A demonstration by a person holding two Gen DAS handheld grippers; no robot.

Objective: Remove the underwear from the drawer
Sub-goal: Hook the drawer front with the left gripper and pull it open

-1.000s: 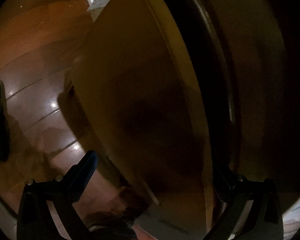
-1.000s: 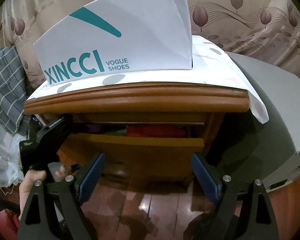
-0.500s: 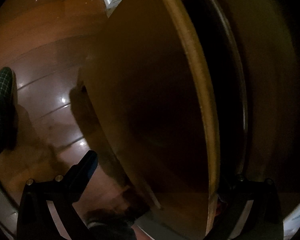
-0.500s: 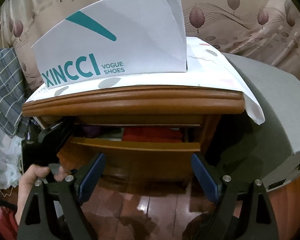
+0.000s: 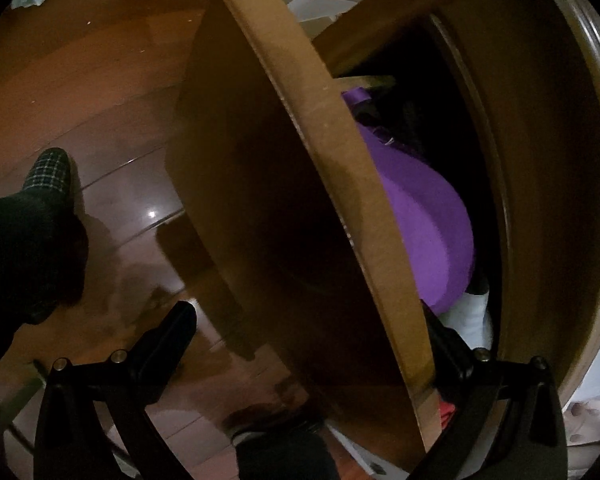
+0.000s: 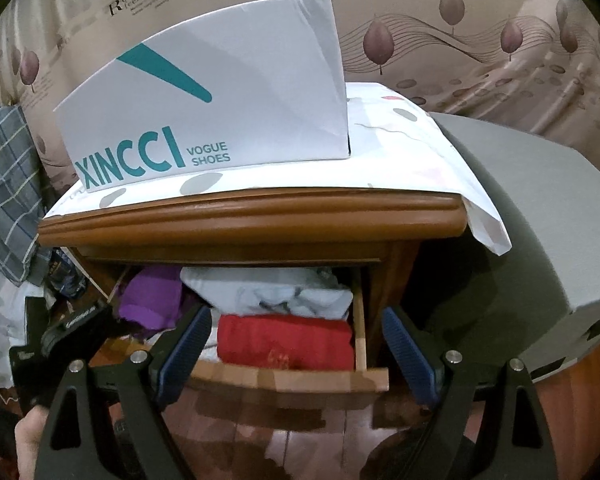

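Note:
The wooden drawer point(image 6: 292, 380) of the nightstand point(image 6: 252, 216) is pulled out. Inside lie a purple garment point(image 6: 152, 296), a crumpled pale garment point(image 6: 276, 292) and a folded red one point(image 6: 284, 340). My right gripper point(image 6: 296, 348) hangs open just in front of the drawer, its blue pads either side of the red garment and holding nothing. In the left wrist view my left gripper point(image 5: 310, 336) is open and straddles the drawer front point(image 5: 268, 200). Its right finger point(image 5: 448, 340) is inside the drawer near the purple garment point(image 5: 420, 220). The left gripper's body point(image 6: 72, 320) shows at the drawer's left end.
A white shoe box point(image 6: 204, 112) stands on a spotted cloth on the nightstand. A grey mattress point(image 6: 540, 240) lies to the right and a plaid cloth point(image 6: 4, 192) hangs on the left. A foot in a checked slipper point(image 5: 48, 172) rests on the glossy wood floor.
The drawer has slid out much further, so the purple, pale and red garments now show. The right gripper has come closer to the drawer.

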